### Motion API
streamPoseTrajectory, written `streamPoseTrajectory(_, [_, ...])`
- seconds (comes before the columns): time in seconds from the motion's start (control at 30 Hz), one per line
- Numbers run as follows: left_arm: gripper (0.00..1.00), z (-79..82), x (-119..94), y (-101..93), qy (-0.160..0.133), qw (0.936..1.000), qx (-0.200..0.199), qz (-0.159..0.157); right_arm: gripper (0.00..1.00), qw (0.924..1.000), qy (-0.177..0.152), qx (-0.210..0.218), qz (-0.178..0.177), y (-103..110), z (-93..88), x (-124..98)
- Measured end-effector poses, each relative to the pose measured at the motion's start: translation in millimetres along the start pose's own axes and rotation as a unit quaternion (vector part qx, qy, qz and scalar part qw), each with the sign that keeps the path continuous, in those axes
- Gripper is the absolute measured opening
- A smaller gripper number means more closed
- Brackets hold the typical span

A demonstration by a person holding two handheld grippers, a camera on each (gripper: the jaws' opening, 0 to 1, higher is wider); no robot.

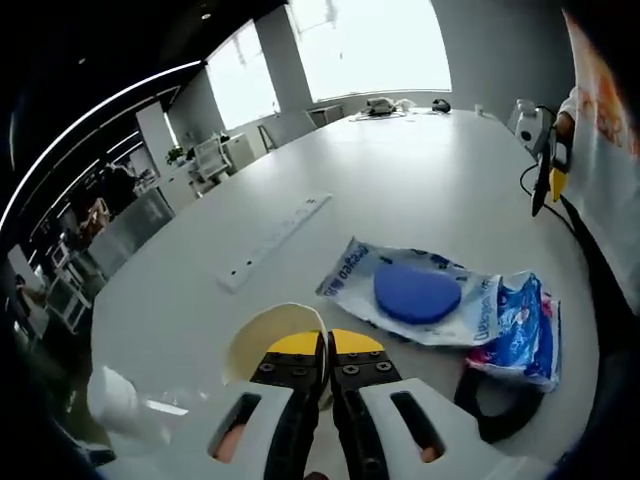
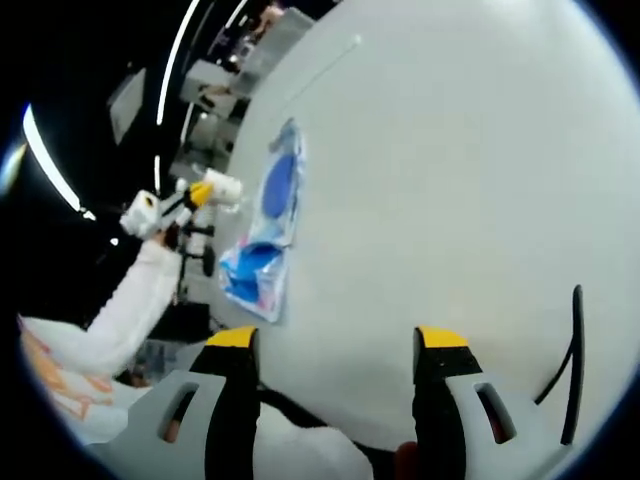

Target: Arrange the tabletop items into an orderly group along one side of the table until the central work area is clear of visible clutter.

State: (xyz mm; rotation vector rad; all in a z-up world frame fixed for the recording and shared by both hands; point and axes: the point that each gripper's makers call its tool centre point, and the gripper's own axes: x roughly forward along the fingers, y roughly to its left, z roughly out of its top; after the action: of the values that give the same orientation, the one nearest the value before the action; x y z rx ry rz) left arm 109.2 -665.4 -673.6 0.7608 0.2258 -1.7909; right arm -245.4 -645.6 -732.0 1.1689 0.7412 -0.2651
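My left gripper [image 1: 325, 345] is shut, its yellow tips pinching the rim of a cream bowl [image 1: 265, 335] low over the white table [image 1: 400, 170]. Just right of it a round blue pad [image 1: 415, 293] rests on a clear printed packet [image 1: 350, 268], with a blue-and-white packet [image 1: 525, 335] beside it. A white power strip [image 1: 275, 240] lies further out. In the right gripper view my right gripper [image 2: 336, 340] stands open over bare table [image 2: 450, 180]. The left gripper [image 2: 195, 197] is at the table's edge, held by a white sleeve [image 2: 130, 310], near the packets [image 2: 270, 215].
A black cable [image 1: 540, 185] runs along the right edge, and a black cable [image 2: 575, 340] curves beside my right jaw. A dark curved object [image 1: 490, 405] lies under the blue packet. A white cup [image 1: 115, 400] sits at lower left. Small items [image 1: 385, 105] lie at the far end.
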Motion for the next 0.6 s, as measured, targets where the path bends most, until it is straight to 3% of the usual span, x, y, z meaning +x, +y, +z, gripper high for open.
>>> streamPoseTrajectory(0.6, [0.0, -17.0, 13.4, 1.2, 0.015, 0.9998, 0.004, -0.015, 0.61, 0.9999, 0.01, -0.008, -0.011, 1.2, -3.1, 1.9])
